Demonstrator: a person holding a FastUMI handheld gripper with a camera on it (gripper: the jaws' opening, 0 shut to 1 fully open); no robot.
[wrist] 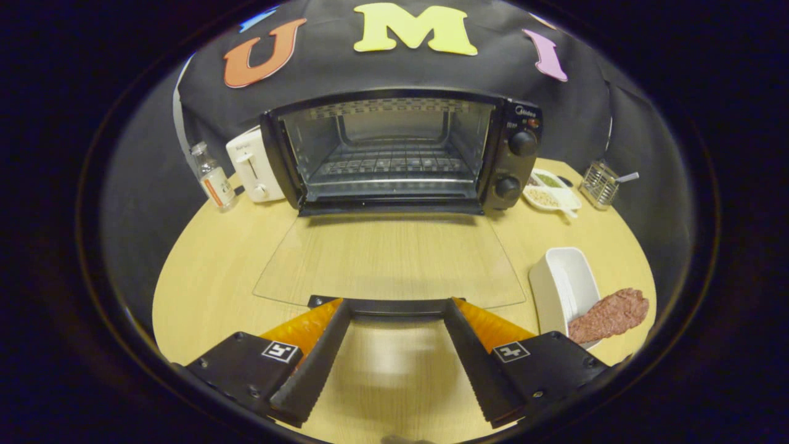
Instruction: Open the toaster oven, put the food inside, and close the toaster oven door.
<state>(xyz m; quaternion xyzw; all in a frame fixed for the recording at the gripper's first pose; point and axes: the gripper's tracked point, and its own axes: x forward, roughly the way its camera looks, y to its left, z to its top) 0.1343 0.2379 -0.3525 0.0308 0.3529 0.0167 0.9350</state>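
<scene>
Gripper (396,303) fingers are spread wide with nothing held between them; only bare table (203,277) top is seen in the gap. Fingertips sit at the handle bar (394,305) on the near edge of the glass door (388,259), apparently touching or just short of it; contact cannot be confirmed.

Progress, as judged:
- Step 1 done: toaster oven (400,151) is open, door folded fully down and lying flat toward the camera.
- Step 2 not done: wire rack (391,161) inside is seen empty. Food (610,314), a reddish-brown piece, lies on the near end of the white dish (564,287), overhanging its right rim, right of the right finger.
- Step 3 not done.

Edges and room:
- Dropped door covers the table strip between fingers and cavity, so its near edge and handle would have to be cleared from above on the way in.
- Cavity mouth is wide; limits are set by the frame on the left and the knob panel (516,161) on the right.
- White dish sits just beside the door's right corner, so little side margin is left there.
- White toaster (253,163) and small bottle (212,176) stand far left, beside the oven and off the likely path.
- Seasoning tray (550,191) and wire holder (599,184) stand far right, well apart from the food.
- Open table is available left of the door.
</scene>
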